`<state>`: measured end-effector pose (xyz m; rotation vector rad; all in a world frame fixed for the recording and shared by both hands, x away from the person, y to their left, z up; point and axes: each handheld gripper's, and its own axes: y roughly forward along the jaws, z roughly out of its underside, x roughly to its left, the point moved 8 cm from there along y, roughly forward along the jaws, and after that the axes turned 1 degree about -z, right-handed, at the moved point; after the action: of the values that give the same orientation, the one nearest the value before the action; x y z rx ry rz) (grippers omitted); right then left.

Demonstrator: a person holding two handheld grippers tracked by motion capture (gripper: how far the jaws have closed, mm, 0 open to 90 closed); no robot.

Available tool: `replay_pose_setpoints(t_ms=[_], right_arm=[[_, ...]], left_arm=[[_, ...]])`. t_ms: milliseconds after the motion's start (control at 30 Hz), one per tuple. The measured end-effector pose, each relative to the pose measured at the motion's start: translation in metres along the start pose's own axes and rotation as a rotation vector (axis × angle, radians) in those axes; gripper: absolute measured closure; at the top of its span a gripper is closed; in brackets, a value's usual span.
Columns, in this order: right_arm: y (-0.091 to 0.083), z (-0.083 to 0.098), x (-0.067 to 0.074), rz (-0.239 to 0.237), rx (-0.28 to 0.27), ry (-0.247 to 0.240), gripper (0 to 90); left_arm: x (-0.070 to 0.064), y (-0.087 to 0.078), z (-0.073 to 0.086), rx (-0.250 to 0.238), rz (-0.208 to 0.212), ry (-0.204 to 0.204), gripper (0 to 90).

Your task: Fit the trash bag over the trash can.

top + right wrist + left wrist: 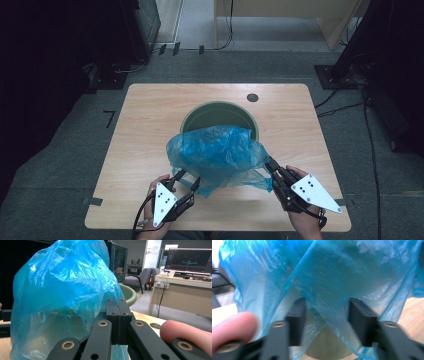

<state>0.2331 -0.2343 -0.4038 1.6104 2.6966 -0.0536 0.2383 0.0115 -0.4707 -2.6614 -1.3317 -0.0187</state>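
So the blue bag [217, 155] hangs over the green bin [220, 116] mid-bench. Right gripper [274, 169] fingers are clamped on its edge; left gripper [187, 181] fingers sit apart around a fold, near the front edge.

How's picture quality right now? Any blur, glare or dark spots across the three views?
High view: dim, black at the left and right edges, yet the thin blue plastic bag and round green bin read clearly. Left gripper view: soft and smeared, the bag too close to focus, the black claw fingers fuzzy. Right gripper view: sharper, with sheen on the bag and a bright monitor behind.
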Motion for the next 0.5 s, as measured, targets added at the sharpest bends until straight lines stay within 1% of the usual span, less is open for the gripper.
replay_pose_setpoints(t_ms=[133,233,300,433,500], right_arm=[[0.0,0.0,0.001,-0.002,0.002,0.003,90.0],[0.0,0.0,0.002,-0.004,0.001,-0.001,90.0],[0.0,-0.001,0.002,-0.003,0.0,-0.001,90.0],[0.0,-0.001,0.001,0.002,-0.002,-0.002,90.0],[-0.001,-0.001,0.0,0.006,-0.004,0.001,90.0]], left_arm=[[0.003,0.0,-0.005,-0.004,0.022,-0.026,71.5],[0.004,0.0,-0.009,-0.006,0.036,-0.034,81.1],[0.004,-0.002,-0.011,-0.011,0.048,-0.041,84.2],[0.003,-0.008,-0.017,-0.031,0.078,-0.045,86.2],[0.003,-0.012,-0.021,-0.042,0.098,-0.034,86.2]])
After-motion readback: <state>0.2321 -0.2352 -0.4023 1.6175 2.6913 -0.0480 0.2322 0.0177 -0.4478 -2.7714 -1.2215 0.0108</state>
